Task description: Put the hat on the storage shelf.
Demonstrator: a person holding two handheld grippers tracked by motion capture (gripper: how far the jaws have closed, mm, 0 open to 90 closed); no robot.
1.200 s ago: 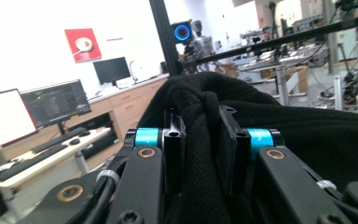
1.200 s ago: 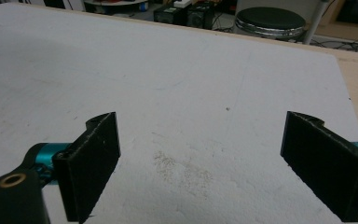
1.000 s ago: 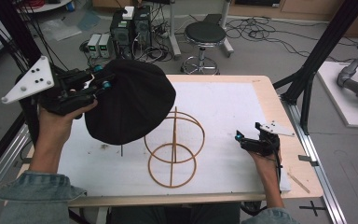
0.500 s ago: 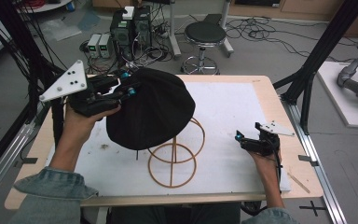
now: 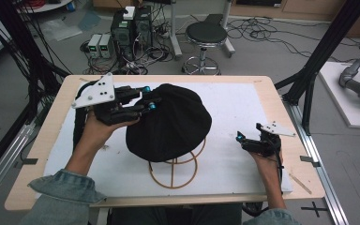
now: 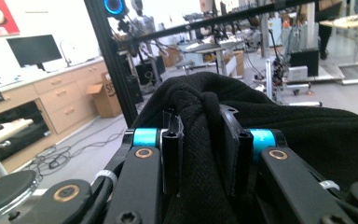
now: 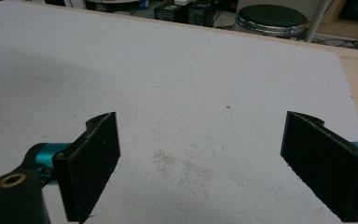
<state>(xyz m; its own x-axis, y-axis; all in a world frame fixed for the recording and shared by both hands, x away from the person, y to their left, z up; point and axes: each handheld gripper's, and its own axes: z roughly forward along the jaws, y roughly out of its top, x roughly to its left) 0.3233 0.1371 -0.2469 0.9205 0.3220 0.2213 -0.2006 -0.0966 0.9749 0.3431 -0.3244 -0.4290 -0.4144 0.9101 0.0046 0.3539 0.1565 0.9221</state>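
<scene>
A black knit hat (image 5: pixel 171 123) hangs over the top of a wooden hoop stand (image 5: pixel 174 169) in the middle of the white board. My left gripper (image 5: pixel 146 104) is shut on the hat's left edge. In the left gripper view a bunched fold of the black hat (image 6: pixel 205 116) sits pinched between the two jaws of the left gripper (image 6: pixel 200 154). My right gripper (image 5: pixel 240 139) rests low at the board's right side, apart from the hat. In its own view the right gripper (image 7: pixel 198 163) stands open above bare white board (image 7: pixel 182 93).
The white board (image 5: pixel 243 103) lies on a wooden table (image 5: pixel 42 140). Black frame posts (image 5: pixel 323 51) rise at the table's right and left. A round stool (image 5: pixel 206 35) and electronics boxes (image 5: pixel 131 28) stand on the floor behind the table.
My left gripper has carried the hat to the right and down, so it now covers the top of the hoop stand. The right gripper has stayed in place.
</scene>
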